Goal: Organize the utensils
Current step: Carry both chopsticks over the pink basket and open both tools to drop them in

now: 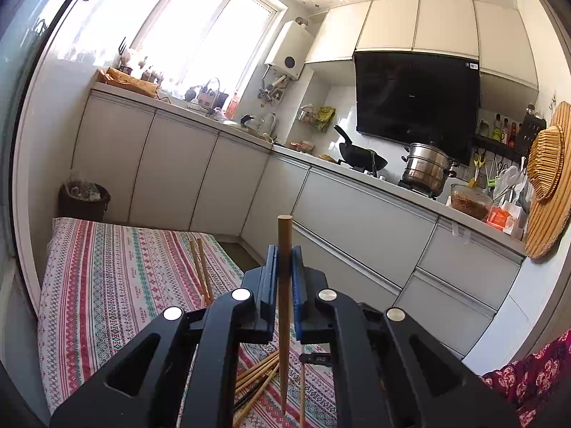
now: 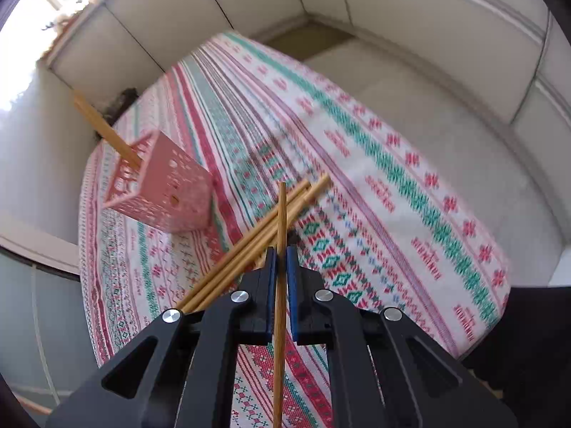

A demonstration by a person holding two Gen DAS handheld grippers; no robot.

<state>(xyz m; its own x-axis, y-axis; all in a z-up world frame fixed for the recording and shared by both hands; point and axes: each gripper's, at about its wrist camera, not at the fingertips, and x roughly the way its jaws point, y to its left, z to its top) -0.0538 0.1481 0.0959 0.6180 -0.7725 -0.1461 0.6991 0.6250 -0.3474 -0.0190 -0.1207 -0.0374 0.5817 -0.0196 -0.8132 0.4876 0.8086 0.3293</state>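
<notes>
Your left gripper (image 1: 284,267) points roughly level across the room, its two blue-padded jaws drawn nearly together and clamped on a single wooden chopstick (image 1: 284,285) that stands upright between the pads, its blunt end rising above the fingertips and its tapered end hanging below the black linkage arms. Your right gripper (image 2: 281,264) is pitched steeply downward, its jaws likewise closed to a narrow gap and pinching one slender chopstick (image 2: 281,267) that runs lengthwise between the pads, projecting ahead of the fingertips and back beneath the gripper body.
</notes>
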